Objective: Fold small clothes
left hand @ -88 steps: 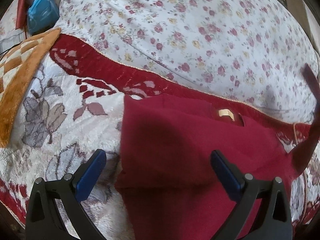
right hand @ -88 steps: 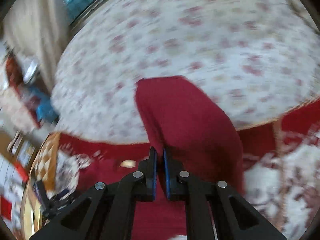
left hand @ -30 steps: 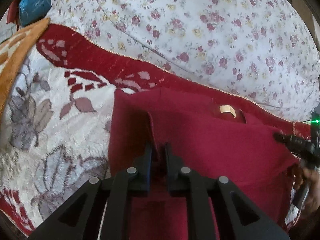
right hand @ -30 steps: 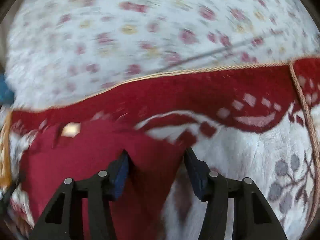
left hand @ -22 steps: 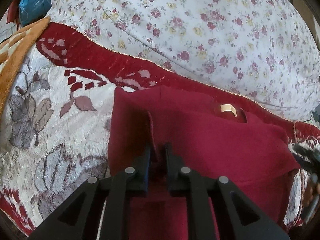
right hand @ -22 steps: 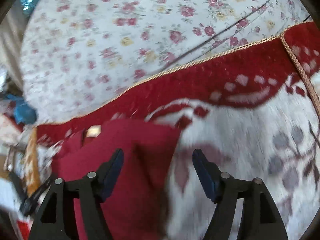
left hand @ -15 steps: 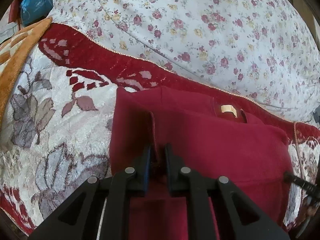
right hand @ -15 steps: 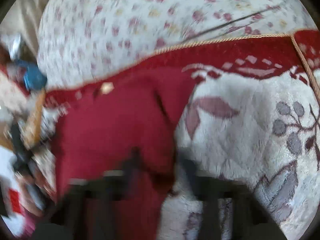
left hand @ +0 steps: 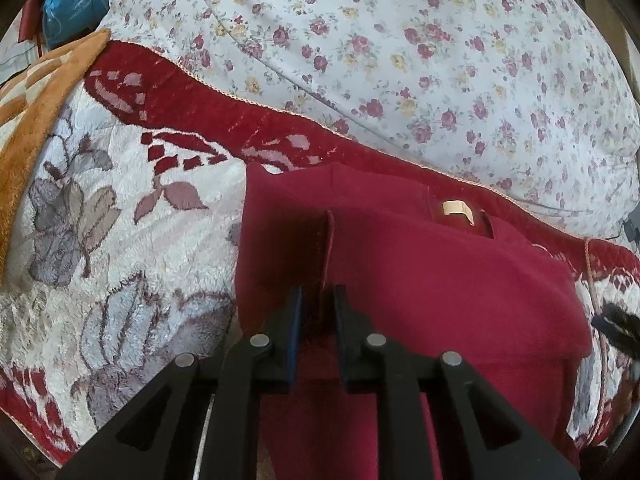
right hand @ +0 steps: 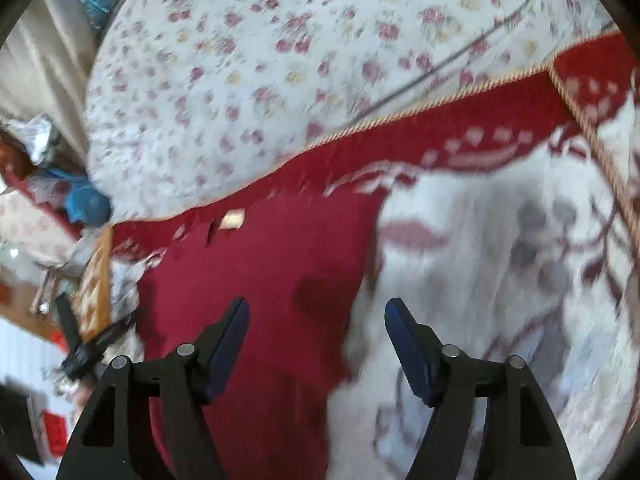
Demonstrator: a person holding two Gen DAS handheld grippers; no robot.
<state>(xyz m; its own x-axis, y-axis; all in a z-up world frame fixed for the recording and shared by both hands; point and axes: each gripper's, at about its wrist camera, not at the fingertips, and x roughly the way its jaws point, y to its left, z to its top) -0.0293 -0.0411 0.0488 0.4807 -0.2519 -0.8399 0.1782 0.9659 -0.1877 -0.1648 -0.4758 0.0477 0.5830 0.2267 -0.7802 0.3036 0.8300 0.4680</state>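
Note:
A dark red garment lies on a plush red-and-white blanket, its collar with a tan label at the far side. My left gripper is nearly shut, pinching a raised fold of the garment's left part. In the right wrist view, which is blurred, the garment lies left of centre. My right gripper is open and empty above the garment's right edge. Its tip shows at the right edge of the left wrist view.
A white floral quilt covers the bed beyond the blanket. An orange checked blanket lies at the far left. A blue bag sits at the back left. Room clutter shows at the left of the right wrist view.
My left gripper, open 2.9 s ago, has closed on a fold of the garment and holds it. My right gripper let go of the garment, opened and swung back over its right edge.

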